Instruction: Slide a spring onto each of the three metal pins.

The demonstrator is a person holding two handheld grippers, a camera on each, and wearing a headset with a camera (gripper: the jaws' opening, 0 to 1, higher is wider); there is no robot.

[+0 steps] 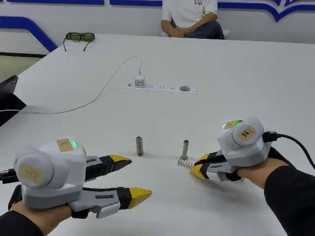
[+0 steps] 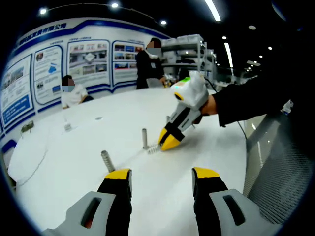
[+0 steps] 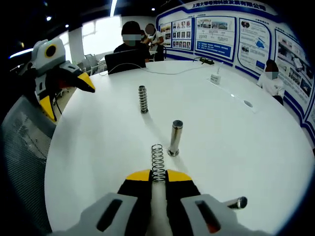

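White and wide, the desk (image 1: 221,73) carries a power strip (image 1: 162,88) with a charger (image 1: 140,81) plugged in. A pair of glasses (image 1: 78,37) lies near the far edge. A person (image 1: 189,17) sits on the far side with hands together.

Near the front edge, the right gripper (image 1: 199,167) is pinched tight on one end of a loose spring (image 1: 185,162). The spring lies low on the desk, and its free end is just beside the foot of the bare pin (image 1: 185,148). In the right gripper view the loose spring (image 3: 157,160) sticks straight out of the right gripper (image 3: 158,176), and the bare pin (image 3: 174,137) stands upright just past it. Farther left stands the dressed pin (image 1: 140,146), upright, with a spring already around it. A third pin (image 3: 237,202) lies flat on the desk, close by the right gripper's side.

The left gripper (image 1: 132,177) hangs over the desk with its jaws spread wide and nothing between them. It is near the dressed pin but not touching it.
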